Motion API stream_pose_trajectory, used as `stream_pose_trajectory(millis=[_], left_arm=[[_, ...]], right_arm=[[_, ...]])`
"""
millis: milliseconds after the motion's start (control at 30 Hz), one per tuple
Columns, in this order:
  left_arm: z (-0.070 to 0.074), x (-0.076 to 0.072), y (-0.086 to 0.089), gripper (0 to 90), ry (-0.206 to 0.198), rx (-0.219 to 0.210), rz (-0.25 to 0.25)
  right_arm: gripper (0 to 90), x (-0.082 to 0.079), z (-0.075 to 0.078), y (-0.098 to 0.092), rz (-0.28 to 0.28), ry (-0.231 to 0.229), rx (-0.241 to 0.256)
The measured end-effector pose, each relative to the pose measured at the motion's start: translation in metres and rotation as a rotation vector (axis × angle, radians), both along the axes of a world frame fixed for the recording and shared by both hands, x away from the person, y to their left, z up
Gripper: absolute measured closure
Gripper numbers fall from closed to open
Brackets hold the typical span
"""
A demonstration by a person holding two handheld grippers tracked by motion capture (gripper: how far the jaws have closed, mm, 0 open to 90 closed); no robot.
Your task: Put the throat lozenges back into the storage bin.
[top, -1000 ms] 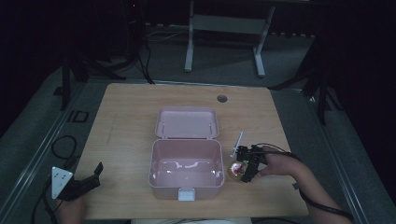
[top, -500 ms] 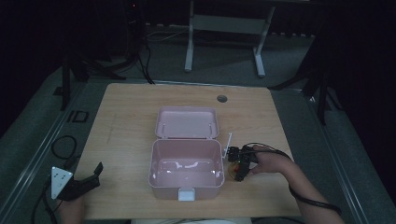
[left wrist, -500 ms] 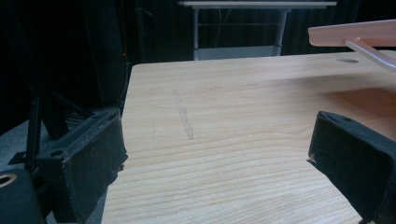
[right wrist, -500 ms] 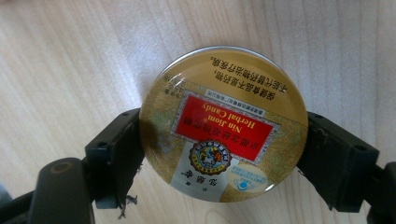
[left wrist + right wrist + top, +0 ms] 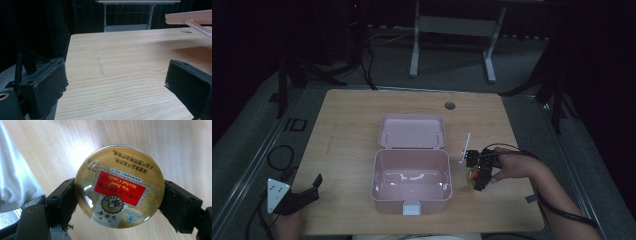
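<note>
The right gripper [image 5: 478, 176] has its jaws clamped on a round candy tin [image 5: 119, 186], just off the open pink box's [image 5: 412, 197] 3 o'clock wall. The box lies at the tin's 9 o'clock. The left gripper [image 5: 299, 197], jaws apart and empty, sits well off at the box's 8 o'clock.

Pink box [image 5: 192, 17] cut off by frame edge in left gripper view. Candy tin [image 5: 473, 176] mostly hidden behind right gripper [image 5: 478, 172] in high view, label unreadable there.

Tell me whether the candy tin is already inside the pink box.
No. The candy tin sits between the right claw's jaws, beside the pink box.
</note>
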State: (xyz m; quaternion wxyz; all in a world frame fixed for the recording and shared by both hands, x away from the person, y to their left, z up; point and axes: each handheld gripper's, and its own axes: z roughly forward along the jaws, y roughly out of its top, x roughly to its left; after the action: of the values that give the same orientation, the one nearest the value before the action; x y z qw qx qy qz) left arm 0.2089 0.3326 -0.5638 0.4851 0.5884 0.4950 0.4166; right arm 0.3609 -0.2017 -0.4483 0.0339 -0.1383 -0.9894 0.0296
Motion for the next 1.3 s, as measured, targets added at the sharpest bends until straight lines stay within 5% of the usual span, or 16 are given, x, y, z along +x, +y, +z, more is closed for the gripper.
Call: stream_pose_trajectory(millis=[333, 467, 767, 1300], left_arm=[[0.0, 0.0, 0.0, 4.2, 0.001, 0.003, 0.001], [0.0, 0.0, 0.0, 4.2, 0.001, 0.0, 0.001], [0.0, 0.0, 0.0, 4.2, 0.002, 0.003, 0.003], [0.0, 0.0, 0.0, 4.2, 0.0, -0.002, 0.001]], right_arm=[[20.1, -0.008, 0.089, -0.009, -0.024, -0.067, 0.06], [20.1, -0.009, 0.109, -0.007, -0.039, -0.094, 0.073], [20.1, -0.015, 0.112, 0.017, 0.031, -0.082, 0.086], [20.1, -0.019, 0.101, 0.095, 0.18, -0.032, 0.127]])
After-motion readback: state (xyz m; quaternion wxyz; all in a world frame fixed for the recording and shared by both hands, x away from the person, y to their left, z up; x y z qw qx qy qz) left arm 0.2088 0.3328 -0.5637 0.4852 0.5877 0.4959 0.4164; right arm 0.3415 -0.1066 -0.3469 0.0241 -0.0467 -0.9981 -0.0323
